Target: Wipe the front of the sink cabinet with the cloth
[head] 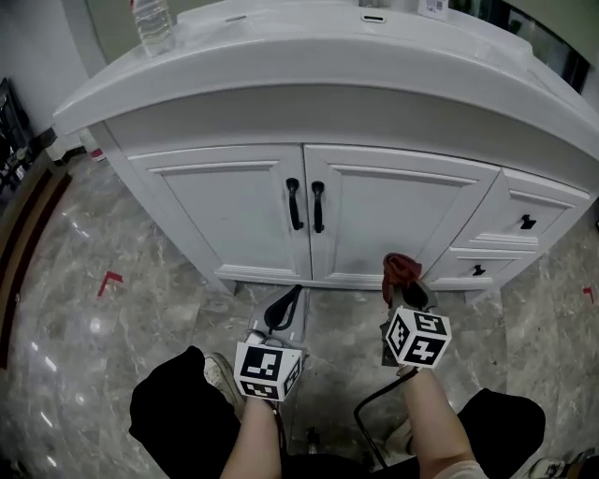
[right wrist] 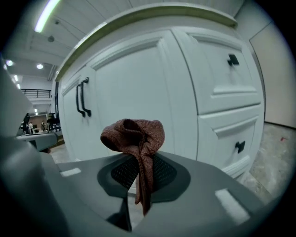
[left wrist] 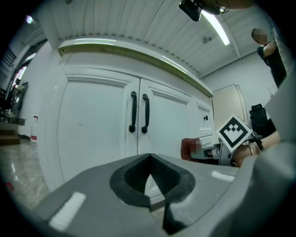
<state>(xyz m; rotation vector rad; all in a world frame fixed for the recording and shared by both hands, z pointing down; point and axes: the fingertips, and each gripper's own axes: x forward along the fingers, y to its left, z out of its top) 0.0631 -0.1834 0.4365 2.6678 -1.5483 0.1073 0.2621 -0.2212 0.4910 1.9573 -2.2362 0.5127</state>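
The right gripper (right wrist: pixel 138 162) is clenched on a rust-brown cloth (right wrist: pixel 135 134), which bunches above its jaws and trails down between them. In the head view the cloth sits close before the lower right corner of the right door (head: pixel 393 210) of the white sink cabinet (head: pixel 234 201); whether it touches cannot be told. The left gripper (left wrist: pixel 149 159) has its jaws together with nothing between them, low near the cabinet's bottom edge, facing the door seam. Black handles (head: pixel 294 204) flank that seam, drawers (head: pixel 524 224) stand at the right end, and a clear bottle (head: pixel 153 23) stands at the countertop's left edge.

Grey left gripper (head: pixel 288 301) and right gripper (head: pixel 405 285), black-and-white marker cubes (head: pixel 268 370); black trousers (head: pixel 173 407).
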